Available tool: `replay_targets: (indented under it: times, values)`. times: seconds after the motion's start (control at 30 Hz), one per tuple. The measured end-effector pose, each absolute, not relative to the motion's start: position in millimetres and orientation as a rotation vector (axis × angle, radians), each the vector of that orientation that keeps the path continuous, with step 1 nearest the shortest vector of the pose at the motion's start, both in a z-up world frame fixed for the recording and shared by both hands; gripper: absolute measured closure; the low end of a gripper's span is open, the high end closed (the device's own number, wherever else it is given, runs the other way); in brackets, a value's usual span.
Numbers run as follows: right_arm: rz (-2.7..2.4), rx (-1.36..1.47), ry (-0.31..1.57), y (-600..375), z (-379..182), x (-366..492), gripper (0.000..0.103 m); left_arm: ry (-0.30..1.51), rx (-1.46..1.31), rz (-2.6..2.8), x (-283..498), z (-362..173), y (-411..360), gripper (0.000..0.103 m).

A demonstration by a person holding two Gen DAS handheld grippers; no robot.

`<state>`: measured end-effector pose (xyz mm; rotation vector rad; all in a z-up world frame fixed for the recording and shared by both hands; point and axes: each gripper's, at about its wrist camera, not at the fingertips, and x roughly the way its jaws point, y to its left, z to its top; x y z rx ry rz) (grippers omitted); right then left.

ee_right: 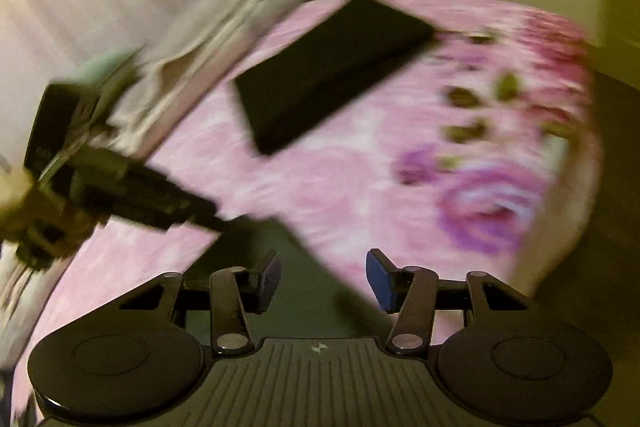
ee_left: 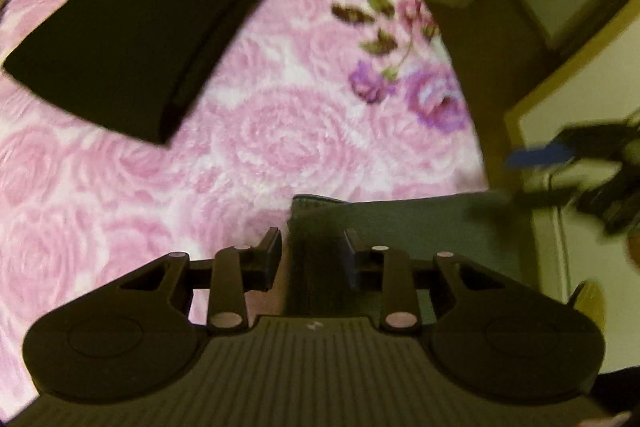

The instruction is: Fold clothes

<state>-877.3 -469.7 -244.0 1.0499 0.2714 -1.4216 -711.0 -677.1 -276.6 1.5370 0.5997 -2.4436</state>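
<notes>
A pink flowered blanket covers the bed and fills most of both views. On it lies a black folded garment, a flat rectangle in the upper left of the left wrist view and in the upper middle of the right wrist view.

A second piece, a dark grey-green garment, lies at the near edge of the bed. In the left wrist view it sits in the lower middle and lower right of the frame, just ahead of the left gripper. The fingers of that gripper stand apart with a clear gap between them; the left edge of the cloth runs up through that gap, but the pads do not press on it. They hold nothing.

In the right wrist view the same grey-green cloth shows in the lower middle, running under the right gripper. Its fingers are spread wide, with one blue pad showing plainly, and nothing is caught between them.

The left gripper also appears at the left edge of the right wrist view, blurred, reaching toward the cloth's far corner. Pale bedding is heaped in the upper left there.
</notes>
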Motion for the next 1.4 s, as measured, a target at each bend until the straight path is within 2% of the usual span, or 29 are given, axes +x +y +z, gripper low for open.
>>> replay_targets:
  times: [0.17, 0.37, 0.43, 0.6, 0.73, 0.9, 1.1, 1.2, 1.33, 1.4]
  values:
    - [-1.338, 1.134, 0.404, -486, -285, -863, 0.051, 0.776, 1.455, -2.413, -693, -290, -664, 0.078]
    - [-1.299, 1.105, 0.47, -492, -307, -865, 0.051, 0.739, 1.479, -2.353, -711, -331, -660, 0.082]
    - [-1.28, 1.104, 0.488, -496, -309, -866, 0.051, 0.737, 1.48, -2.326, -711, -331, -664, 0.092]
    - [-1.252, 1.107, 0.546, -501, -296, -864, 0.051, 0.762, 1.482, -2.282, -701, -321, -662, 0.092]
    - [-1.234, 1.128, 0.579, -493, -290, -865, 0.051, 0.768, 1.437, -2.24, -669, -300, -651, 0.086]
    - [-1.199, 1.136, 0.599, -482, -293, -872, 0.051, 0.859, 1.319, -2.016, -574, -283, -636, 0.079]
    - [-1.227, 1.062, 0.663, -494, -275, -852, 0.051, 1.034, 1.144, -1.743, -471, -284, -602, 0.078]
    - [-1.201, 1.031, 0.67, -490, -274, -830, 0.051, 1.099, 1.072, -1.744, -458, -293, -585, 0.078]
    - [-1.155, 1.069, 0.722, -479, -287, -800, 0.051, 1.086, 1.071, -1.777, -466, -325, -575, 0.078]
    - [-1.145, 1.072, 0.744, -468, -288, -788, 0.051, 1.079, 1.064, -1.767, -468, -341, -576, 0.074]
